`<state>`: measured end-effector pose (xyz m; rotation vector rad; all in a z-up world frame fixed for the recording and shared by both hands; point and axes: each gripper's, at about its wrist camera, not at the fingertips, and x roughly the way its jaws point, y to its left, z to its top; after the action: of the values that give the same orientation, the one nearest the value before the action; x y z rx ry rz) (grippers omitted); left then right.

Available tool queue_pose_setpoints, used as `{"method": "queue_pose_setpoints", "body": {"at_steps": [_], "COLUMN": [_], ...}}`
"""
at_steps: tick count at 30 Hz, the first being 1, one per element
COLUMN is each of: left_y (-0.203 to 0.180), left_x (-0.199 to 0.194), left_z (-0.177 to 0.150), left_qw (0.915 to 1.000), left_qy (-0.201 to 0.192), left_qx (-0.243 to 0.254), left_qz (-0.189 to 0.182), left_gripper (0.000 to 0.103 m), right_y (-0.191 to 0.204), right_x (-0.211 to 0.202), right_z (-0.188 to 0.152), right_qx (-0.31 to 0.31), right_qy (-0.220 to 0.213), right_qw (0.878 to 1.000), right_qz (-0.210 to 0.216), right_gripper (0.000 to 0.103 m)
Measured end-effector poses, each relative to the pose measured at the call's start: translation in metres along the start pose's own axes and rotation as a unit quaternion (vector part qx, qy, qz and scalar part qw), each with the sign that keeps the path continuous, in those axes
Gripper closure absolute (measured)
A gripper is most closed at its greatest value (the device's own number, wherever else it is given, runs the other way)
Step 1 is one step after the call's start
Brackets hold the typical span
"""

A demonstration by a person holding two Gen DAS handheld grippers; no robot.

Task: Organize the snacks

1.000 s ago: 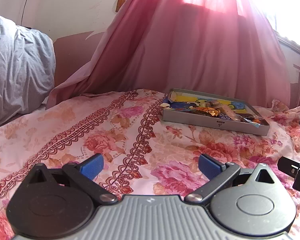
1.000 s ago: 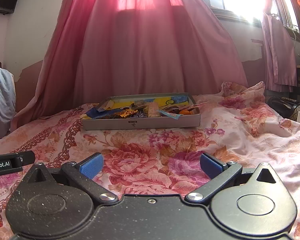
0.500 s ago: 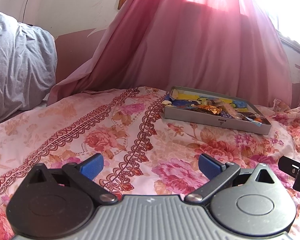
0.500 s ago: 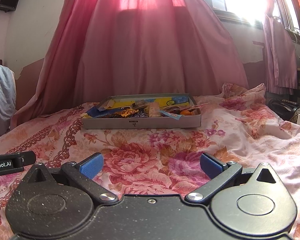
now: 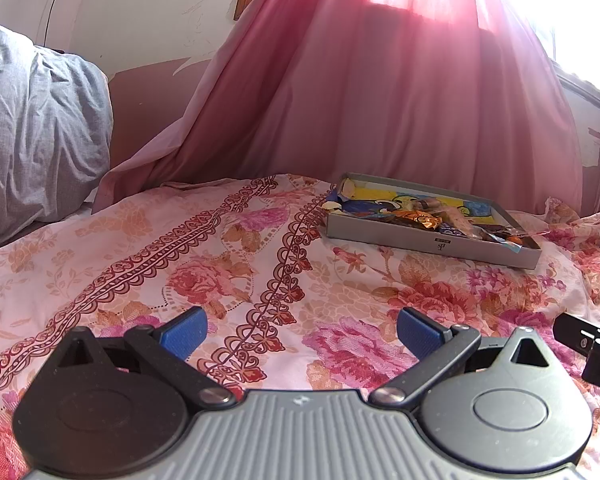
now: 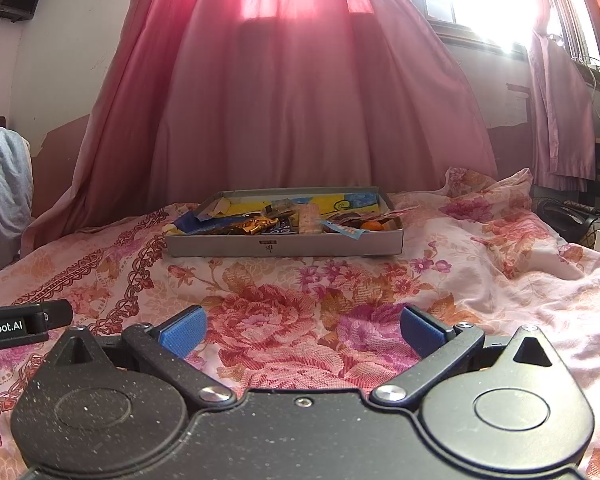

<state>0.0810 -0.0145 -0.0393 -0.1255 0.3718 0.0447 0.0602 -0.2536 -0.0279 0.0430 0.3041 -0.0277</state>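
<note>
Blue pads face each other across a wide gap on the left gripper (image 5: 300, 334), whose jaws stand spread and hold nothing; it hangs low over the floral bedsheet (image 5: 228, 276). The right gripper (image 6: 300, 330) matches it, with its own blue pads far apart and nothing between them above a large pink rose print on the same sheet. Each tool shows at the edge of the other's view, so the two sit side by side.

Farther along the bed lies a shallow grey box (image 6: 284, 245), resting flat on the sheet, well apart from both grippers. It is straight ahead of the right gripper and off to the right of the left one. Inside it sits a jumble of snacks (image 6: 288, 222): a gold-orange wrapper, blue wrappers, a pale biscuit pack and a small orange round piece near its right end. Behind the box hangs a pink curtain (image 6: 292, 100), with bright window light above. A rumpled grey-blue blanket (image 5: 36, 136) is heaped at the far left.
</note>
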Motion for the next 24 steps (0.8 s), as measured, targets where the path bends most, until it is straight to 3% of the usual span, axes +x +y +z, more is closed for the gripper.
{"method": "queue_pose_setpoints", "body": {"at_steps": [24], "left_y": [-0.0012], "left_x": [0.0006], "left_z": [-0.0008], "left_qw": [0.9999], "left_qy": [0.000], "left_qx": [0.010], "left_qz": [-0.004], "left_gripper": [0.000], "right_y": [0.0006], "right_x": [0.0026], "right_z": [-0.0034], "right_qx": [-0.005], "right_qy": [0.005], "right_qw": [1.000], "right_qz": [0.000], "right_gripper": [0.001]}}
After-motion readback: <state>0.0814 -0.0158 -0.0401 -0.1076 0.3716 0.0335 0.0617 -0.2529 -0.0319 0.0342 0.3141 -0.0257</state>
